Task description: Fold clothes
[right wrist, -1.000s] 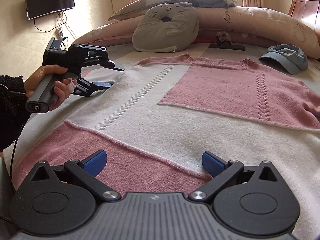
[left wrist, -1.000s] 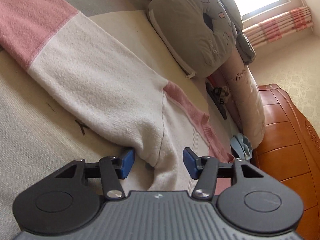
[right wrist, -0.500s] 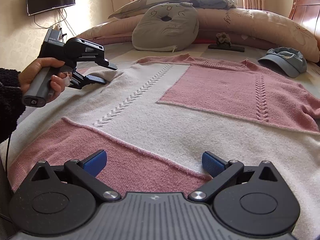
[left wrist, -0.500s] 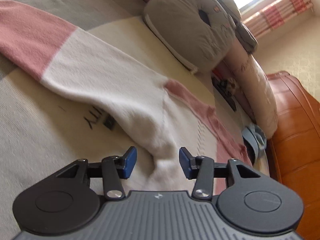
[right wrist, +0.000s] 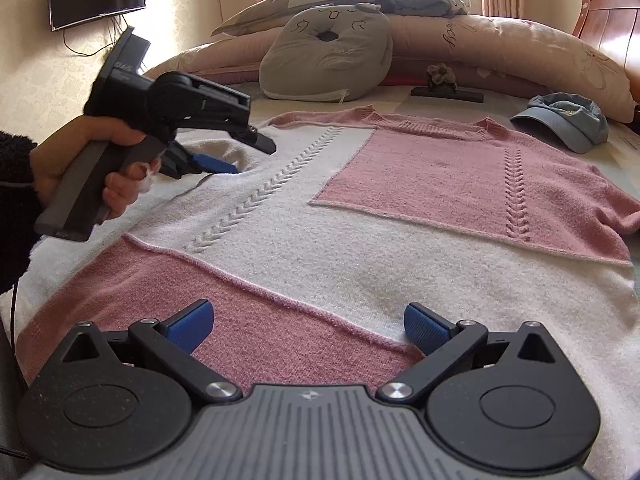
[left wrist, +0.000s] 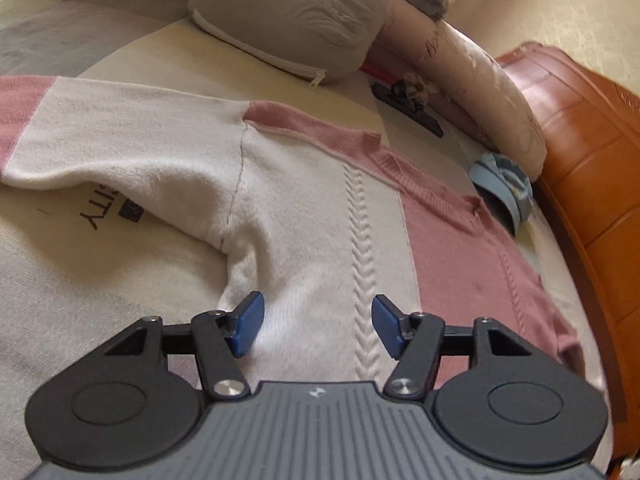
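Fingers of left gripper (left wrist: 316, 326): blue pads opening, white knit below and between them at the armpit, not pinched. Fingers of right gripper (right wrist: 308, 326): spread wide, empty, over the pink hem band. Sweater (right wrist: 360, 240) lies flat, front up, spread on the bed (left wrist: 100, 280); its left sleeve (left wrist: 120, 140) stretches out sideways. Blue cap (right wrist: 564, 120) near the far shoulder. Judgement: sleeve fold is in hand. Take the sleeve further out, near the cuff, pinch one layer only, and carry it across the chest without dragging the body.
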Motion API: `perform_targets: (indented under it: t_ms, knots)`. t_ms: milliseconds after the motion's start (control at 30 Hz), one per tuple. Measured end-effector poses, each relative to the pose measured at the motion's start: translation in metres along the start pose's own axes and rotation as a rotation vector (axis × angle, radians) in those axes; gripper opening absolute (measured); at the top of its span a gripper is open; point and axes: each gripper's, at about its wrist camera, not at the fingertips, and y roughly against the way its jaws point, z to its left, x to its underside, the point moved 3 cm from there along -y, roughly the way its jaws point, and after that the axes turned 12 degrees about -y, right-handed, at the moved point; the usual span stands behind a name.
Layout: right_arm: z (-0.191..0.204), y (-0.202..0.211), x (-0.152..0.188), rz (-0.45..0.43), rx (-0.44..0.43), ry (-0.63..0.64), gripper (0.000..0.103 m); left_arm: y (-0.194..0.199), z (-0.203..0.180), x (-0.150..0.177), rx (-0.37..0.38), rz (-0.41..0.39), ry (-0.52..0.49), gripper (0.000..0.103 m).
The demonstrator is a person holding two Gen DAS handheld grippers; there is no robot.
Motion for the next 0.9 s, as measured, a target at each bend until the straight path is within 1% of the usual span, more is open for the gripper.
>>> perform_targets:
  t_ms: [33,67,133,167,200,233,267,300,367,400,467,500,533,567,600,667,767,800,833,867,900]
  knots:
    - [-0.001,0.0,0.0,0.003,0.005,-0.007,0.103,0.003,-0.005,0.001,-0.021,0.01,-0.052,0.061]
    - [-0.002,0.0,-0.001,0.007,0.012,-0.013,0.103,0.005,-0.008,-0.001,-0.063,0.026,-0.091,0.061]
    - [-0.003,0.0,-0.001,0.011,0.022,-0.019,0.103,0.003,-0.005,-0.009,-0.138,0.053,-0.107,0.062]
    - [-0.003,0.0,-0.001,0.013,0.023,-0.02,0.103,0.001,0.002,-0.014,-0.169,0.068,-0.075,0.059]
    - [-0.003,0.0,-0.001,0.013,0.024,-0.02,0.103,0.001,0.01,-0.018,-0.185,0.075,-0.01,0.056]
    - [-0.003,0.0,-0.001,0.013,0.025,-0.021,0.103,0.004,0.013,-0.022,-0.149,0.056,0.04,0.056]
    - [-0.003,0.0,-0.001,0.013,0.023,-0.024,0.103,0.009,0.012,-0.024,-0.081,0.023,0.056,0.06]
    - [-0.003,0.0,-0.001,0.013,0.018,-0.029,0.103,0.013,0.005,-0.025,-0.02,-0.001,0.049,0.066]
    - [-0.004,0.001,-0.002,0.014,0.007,-0.045,0.103,0.013,-0.009,-0.021,0.016,0.018,0.01,0.071]
    - [-0.006,0.002,-0.003,0.015,0.002,-0.055,0.103,0.013,-0.016,-0.019,0.034,0.028,-0.009,0.072]
    - [-0.007,0.002,-0.003,0.017,-0.005,-0.067,0.103,0.004,-0.02,-0.011,0.023,0.089,-0.033,0.073]
    - [-0.008,0.002,-0.004,0.018,-0.008,-0.073,0.103,-0.003,-0.015,-0.007,-0.002,0.124,-0.01,0.072]
    - [-0.008,0.002,-0.004,0.018,-0.009,-0.075,0.103,-0.006,-0.01,-0.006,-0.001,0.106,0.004,0.072]
    - [-0.008,0.002,-0.004,0.019,-0.01,-0.078,0.103,-0.007,-0.008,-0.008,-0.009,0.072,0.001,0.073]
    - [-0.008,0.002,-0.004,0.02,-0.012,-0.081,0.103,-0.012,-0.008,-0.014,-0.031,0.066,-0.004,0.073]
    - [-0.009,0.001,-0.004,0.02,-0.014,-0.085,0.103,-0.024,-0.011,-0.025,-0.069,0.065,-0.021,0.073]
    - [-0.009,-0.001,-0.004,0.024,-0.013,-0.08,0.103,-0.03,-0.02,-0.035,-0.119,0.096,-0.048,0.073]
    - [-0.009,-0.001,-0.004,0.025,-0.013,-0.077,0.103,-0.026,-0.023,-0.035,-0.133,0.107,-0.07,0.071]
    - [-0.009,-0.001,-0.004,0.026,-0.012,-0.073,0.103,-0.017,-0.029,-0.032,-0.127,0.101,-0.1,0.071]
    - [-0.008,-0.001,-0.003,0.027,-0.011,-0.069,0.103,-0.007,-0.035,-0.03,-0.122,0.096,-0.129,0.071]
    - [-0.008,-0.001,-0.003,0.028,-0.011,-0.068,0.103,0.003,-0.04,-0.027,-0.116,0.091,-0.158,0.073]
